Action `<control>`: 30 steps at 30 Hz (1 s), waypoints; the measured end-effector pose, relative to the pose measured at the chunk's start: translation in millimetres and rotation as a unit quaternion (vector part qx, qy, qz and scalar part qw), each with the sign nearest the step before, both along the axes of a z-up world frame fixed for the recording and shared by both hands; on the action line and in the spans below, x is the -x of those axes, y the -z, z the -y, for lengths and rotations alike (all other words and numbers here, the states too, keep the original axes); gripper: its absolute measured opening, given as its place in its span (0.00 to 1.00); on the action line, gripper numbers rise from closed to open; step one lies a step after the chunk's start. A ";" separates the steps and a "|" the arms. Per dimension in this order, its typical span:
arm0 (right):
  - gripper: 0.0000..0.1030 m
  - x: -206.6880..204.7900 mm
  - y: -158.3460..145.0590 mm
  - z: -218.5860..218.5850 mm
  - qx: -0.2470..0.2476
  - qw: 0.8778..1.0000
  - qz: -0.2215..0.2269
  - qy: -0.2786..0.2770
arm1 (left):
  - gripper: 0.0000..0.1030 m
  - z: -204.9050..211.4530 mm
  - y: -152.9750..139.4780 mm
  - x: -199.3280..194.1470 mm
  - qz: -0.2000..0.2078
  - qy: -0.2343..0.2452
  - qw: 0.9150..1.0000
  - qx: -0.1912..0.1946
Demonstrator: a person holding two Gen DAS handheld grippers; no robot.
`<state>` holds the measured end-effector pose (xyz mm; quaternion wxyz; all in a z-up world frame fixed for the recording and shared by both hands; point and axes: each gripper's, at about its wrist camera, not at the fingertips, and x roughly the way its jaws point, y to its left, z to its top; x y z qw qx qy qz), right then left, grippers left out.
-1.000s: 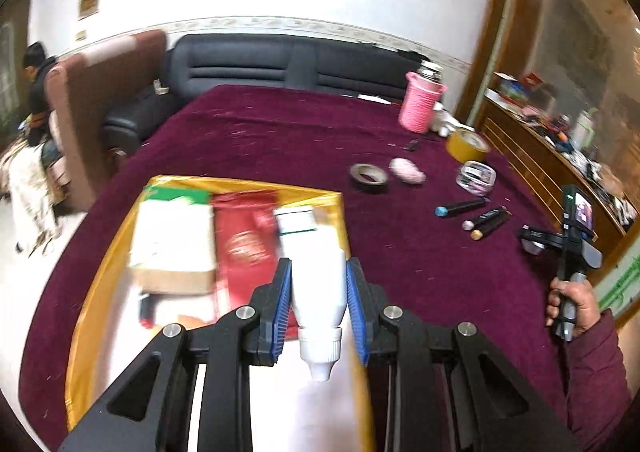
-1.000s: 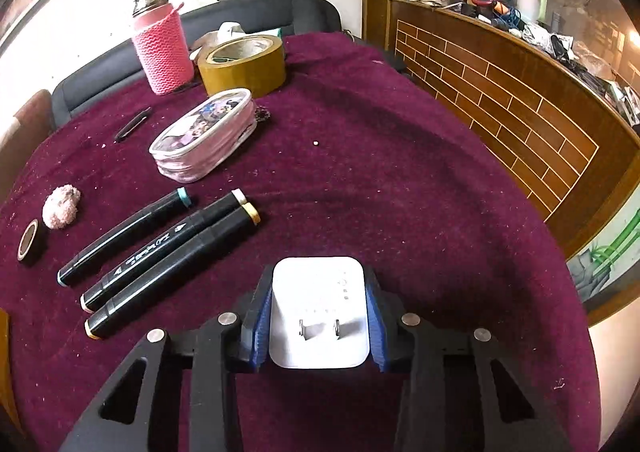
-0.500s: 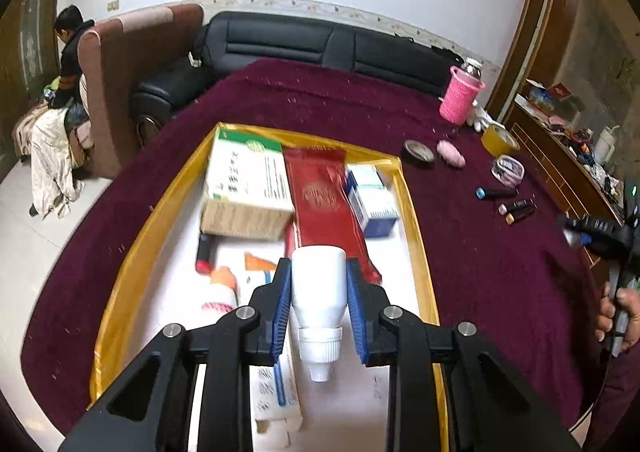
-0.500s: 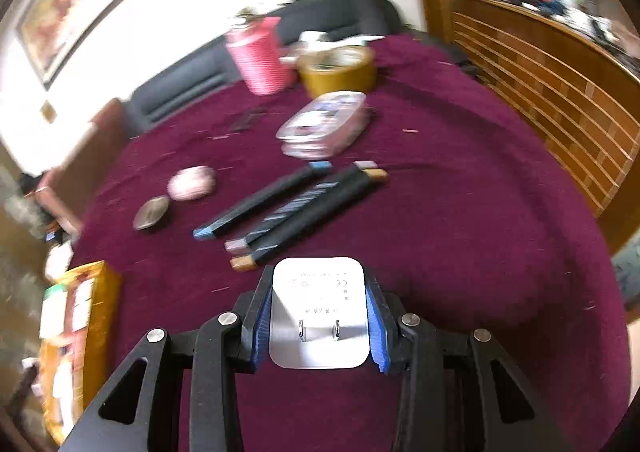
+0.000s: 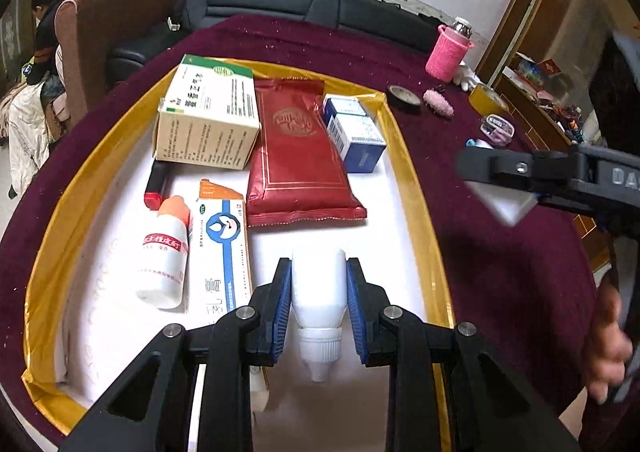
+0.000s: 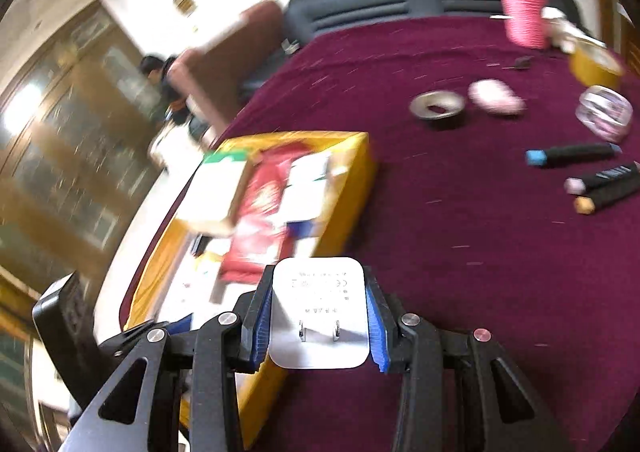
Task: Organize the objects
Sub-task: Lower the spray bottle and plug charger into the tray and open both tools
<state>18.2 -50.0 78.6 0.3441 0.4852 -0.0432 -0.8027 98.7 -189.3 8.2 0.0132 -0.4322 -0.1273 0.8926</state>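
Bare white floor of the gold-rimmed tray (image 5: 412, 188) lies open at its near right, beneath the white bottle (image 5: 318, 284). The far half is crowded: green box (image 5: 208, 112), red pouch (image 5: 298, 156), blue box (image 5: 354, 132). Left, an orange-capped bottle (image 5: 164, 252) and carton (image 5: 222, 244) block passage. Maroon table (image 5: 500, 264) beside the tray lies open.

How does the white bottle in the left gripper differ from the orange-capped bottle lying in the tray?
The white bottle is clamped in the left gripper above the gold tray; the orange-capped bottle lies loose on the tray floor. The held bottle's cap is white and points toward the camera; the other's orange cap points away. The held one shows no label; the other carries a red label band. Both have white plastic bodies.
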 end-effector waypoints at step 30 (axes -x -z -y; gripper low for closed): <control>0.60 14.4 17.3 72.7 -0.099 0.995 -0.030 0.013 | 0.85 22.2 -22.2 -24.3 -0.032 0.004 0.998 -0.047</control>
